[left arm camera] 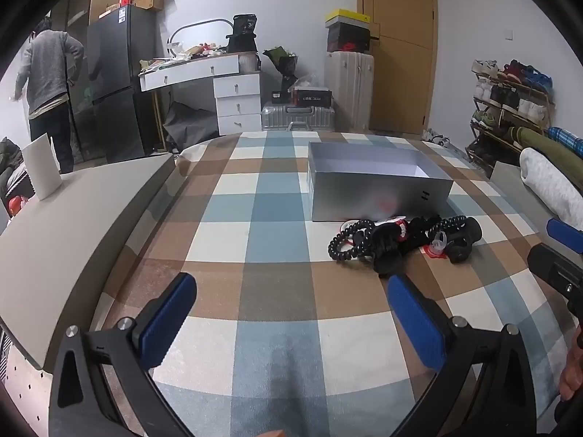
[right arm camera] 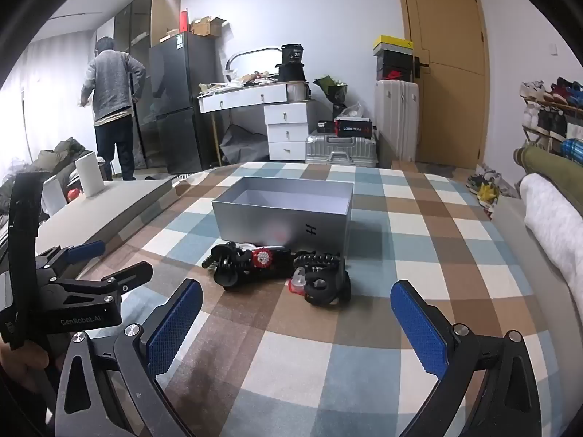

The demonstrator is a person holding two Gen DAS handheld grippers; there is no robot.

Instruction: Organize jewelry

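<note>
Both grippers hover low over the checked cloth [right arm camera: 328, 364], nothing in either one. The left gripper [left arm camera: 291, 313] has its blue pads spread wide, only cloth showing between them; the right gripper [right arm camera: 295, 320] is spread just as wide and just as empty.

The jewelry [right arm camera: 277, 269] lies in one dark tangle on the cloth, right against the near wall of the grey box [right arm camera: 284, 218], toward the middle of the cloth and well clear of its edges. The box is open-topped and looks empty from here.

In the tangle are black beaded loops [left arm camera: 349, 244], a red-and-white piece [right arm camera: 261, 258] and some chunkier black bits I can't make out. I'd judge all of it light and limp. The strands will sag and drag their neighbours along, and the beads may roll or slip off a flat pad. The best hold looks like a loop standing out at the left of the pile, pinched across the strand. Grabbing into the knot would likely lift the whole lot.
</note>
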